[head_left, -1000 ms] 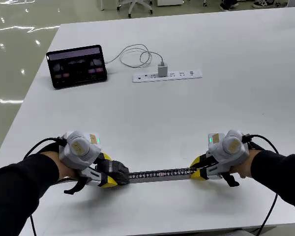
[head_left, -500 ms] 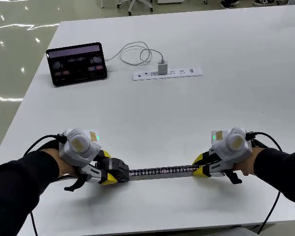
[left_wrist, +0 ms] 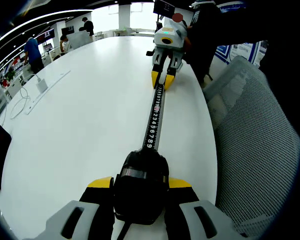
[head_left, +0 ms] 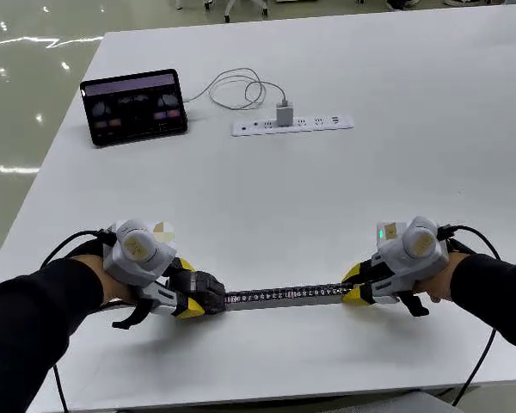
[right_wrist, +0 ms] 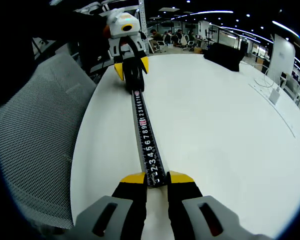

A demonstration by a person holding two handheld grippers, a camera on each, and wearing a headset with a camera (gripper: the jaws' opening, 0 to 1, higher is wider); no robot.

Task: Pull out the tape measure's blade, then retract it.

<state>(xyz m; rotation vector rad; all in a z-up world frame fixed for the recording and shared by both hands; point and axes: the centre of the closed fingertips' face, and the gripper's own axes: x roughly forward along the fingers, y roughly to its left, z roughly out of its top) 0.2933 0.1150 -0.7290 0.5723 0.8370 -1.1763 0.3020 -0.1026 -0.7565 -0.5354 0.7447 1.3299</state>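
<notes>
Black tape measure case (head_left: 208,292) at the near left, its blade (head_left: 284,296) stretched rightward along the near edge of the white table (head_left: 327,189).
Left gripper (head_left: 189,298) is closed around the case; right gripper (head_left: 354,290) pinches the blade's tip between its yellow-tipped jaws. The blade lies flat, numbers up, its long axis running left to right between the 2 grippers, which sit well apart. Retraction looks to turn on that line. The tip lies right of the case, so the right gripper likely has to travel left toward it, keeping to the axis to avoid a kink, while the left only anchors the case.
</notes>
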